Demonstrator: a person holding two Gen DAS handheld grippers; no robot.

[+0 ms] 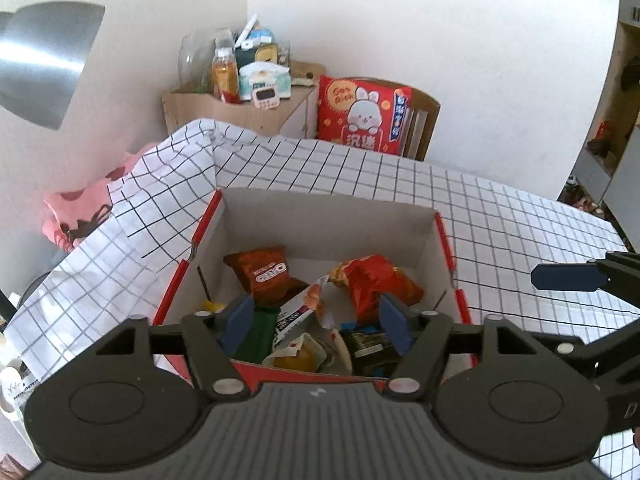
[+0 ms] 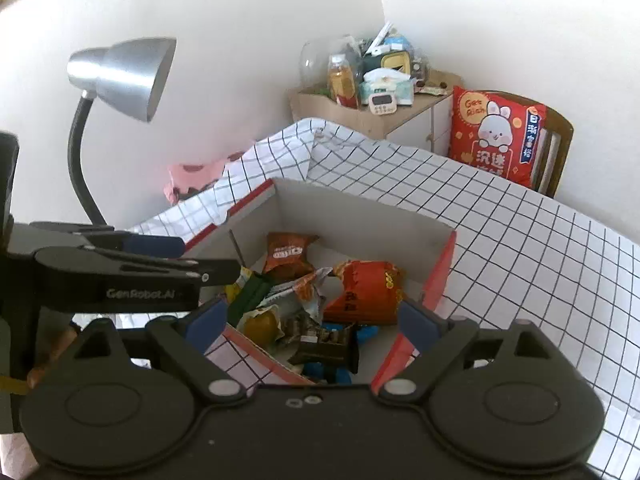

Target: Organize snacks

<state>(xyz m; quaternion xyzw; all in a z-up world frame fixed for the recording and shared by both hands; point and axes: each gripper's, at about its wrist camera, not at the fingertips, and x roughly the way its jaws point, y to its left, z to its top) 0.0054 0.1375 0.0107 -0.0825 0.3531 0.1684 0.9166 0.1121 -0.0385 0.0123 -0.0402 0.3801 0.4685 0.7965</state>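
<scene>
Both tongs hang over an open box [image 1: 328,220] on the checked tabletop [image 1: 500,208], and the snacks lie loose inside it. The left tongs [image 1: 316,320] stand wide apart with nothing between the pads; just below them sit a green packet [image 1: 256,332], a yellow cup snack [image 1: 296,356] and a dark wrapper [image 1: 368,346]. Beyond the tips, toward the box's far wall, lie a brown Oreo pack [image 1: 266,270] and a red-orange bag [image 1: 372,280]. The right tongs [image 2: 312,320] are also spread wide and hold nothing, hovering over the near right corner of the box [image 2: 360,208], with the dark wrapper [image 2: 324,344] and blue packets [image 2: 328,372] under them. The left tongs [image 2: 160,246] reach in from the right tongs' left side. A lamp [image 2: 124,76] stands beyond them.
</scene>
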